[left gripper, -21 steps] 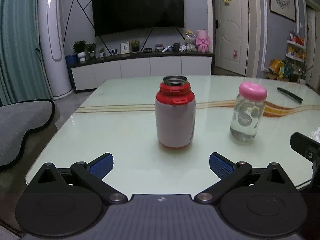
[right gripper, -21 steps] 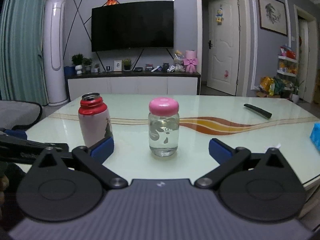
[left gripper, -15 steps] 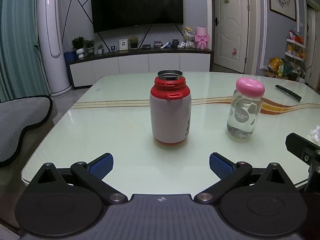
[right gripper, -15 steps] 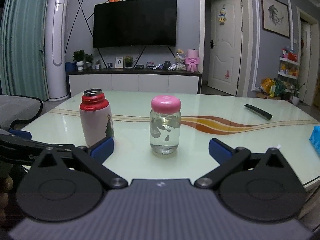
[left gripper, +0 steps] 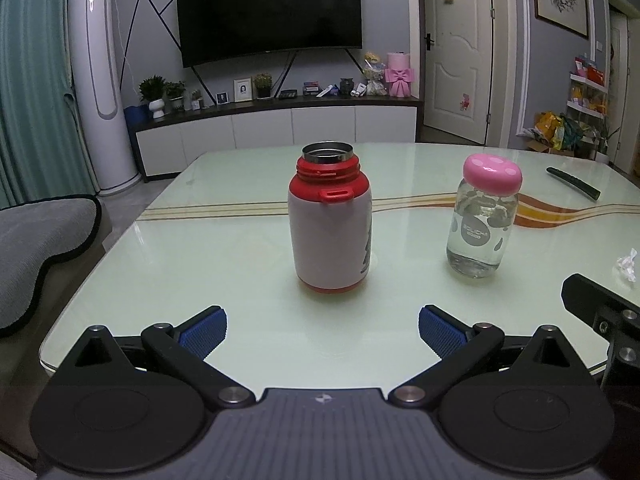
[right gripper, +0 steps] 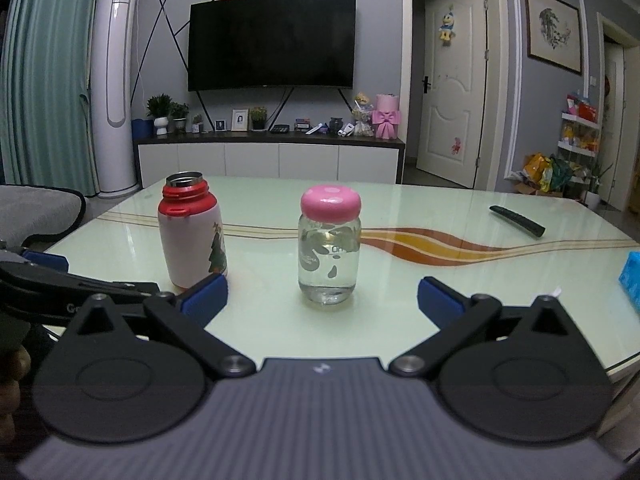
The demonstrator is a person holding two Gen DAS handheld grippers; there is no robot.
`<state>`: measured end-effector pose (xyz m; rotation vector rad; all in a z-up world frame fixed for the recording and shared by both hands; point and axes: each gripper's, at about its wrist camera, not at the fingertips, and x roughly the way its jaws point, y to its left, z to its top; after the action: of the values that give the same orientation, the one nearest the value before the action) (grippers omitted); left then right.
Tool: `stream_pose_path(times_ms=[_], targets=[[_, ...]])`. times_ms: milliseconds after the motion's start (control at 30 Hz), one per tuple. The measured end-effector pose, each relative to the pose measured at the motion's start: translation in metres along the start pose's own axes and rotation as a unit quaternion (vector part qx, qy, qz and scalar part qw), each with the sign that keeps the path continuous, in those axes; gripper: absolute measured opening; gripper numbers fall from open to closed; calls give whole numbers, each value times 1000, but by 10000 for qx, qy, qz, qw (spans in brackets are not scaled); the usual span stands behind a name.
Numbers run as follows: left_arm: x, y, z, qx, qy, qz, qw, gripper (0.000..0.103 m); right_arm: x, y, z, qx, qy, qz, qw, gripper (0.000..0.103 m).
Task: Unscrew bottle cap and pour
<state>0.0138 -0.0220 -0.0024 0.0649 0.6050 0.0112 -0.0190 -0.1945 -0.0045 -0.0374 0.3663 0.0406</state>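
Here, we list what our two cameras show.

Left tool [left gripper: 322,326]: we hold it low at the near edge of the tabletop [left gripper: 240,264], its blue-padded fingers [left gripper: 204,327] spread wide apart and gripping nothing. It faces the flask, which stands ahead of the gap between the fingers and clear of both.

Right tool [right gripper: 322,295]: we hold it the same way, fingers [right gripper: 436,296] wide apart and empty. The glass bottle stands ahead of the gap, a little left of its middle, touching neither finger.

Flask [left gripper: 330,220]: a white body with a red shoulder and red base, upright on the tabletop, its steel mouth uncovered. From the right camera we see a Christmas tree print on its side [right gripper: 192,228].

Glass bottle [right gripper: 329,246]: clear, with dark leaf-like marks, upright, to the right of the flask and apart from it. We see clear liquid in it. In the left camera it appears at the right [left gripper: 486,222].

Pink cap [right gripper: 330,201]: rounded, sitting on top of the glass bottle.

Remote control [right gripper: 517,221]: dark, lying flat, far to the right on the tabletop.

Blue box [right gripper: 631,276]: at the right edge of the tabletop, only partly in view.

Crumpled paper [left gripper: 627,263]: white, near the right edge, just beyond our right tool's black body [left gripper: 600,312].

Background: a dark television [right gripper: 272,42] on the wall, above a long white cabinet [right gripper: 268,160].
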Motion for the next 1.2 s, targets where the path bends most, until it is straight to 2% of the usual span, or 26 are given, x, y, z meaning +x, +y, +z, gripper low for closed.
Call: stream_pose_path(times_ms=[700, 1033, 1200], targets=[[-4, 2, 0, -73, -92, -64, 9999, 103, 0, -1, 1, 70, 56, -55, 9999, 103], [-5, 5, -3, -157, -123, -151, 9997, 103, -2, -3, 1, 157, 16, 102, 9998, 103], [-2, 3, -4, -118, -119, -68, 9998, 103, -1, -3, 1, 139, -1, 168, 9998, 103]])
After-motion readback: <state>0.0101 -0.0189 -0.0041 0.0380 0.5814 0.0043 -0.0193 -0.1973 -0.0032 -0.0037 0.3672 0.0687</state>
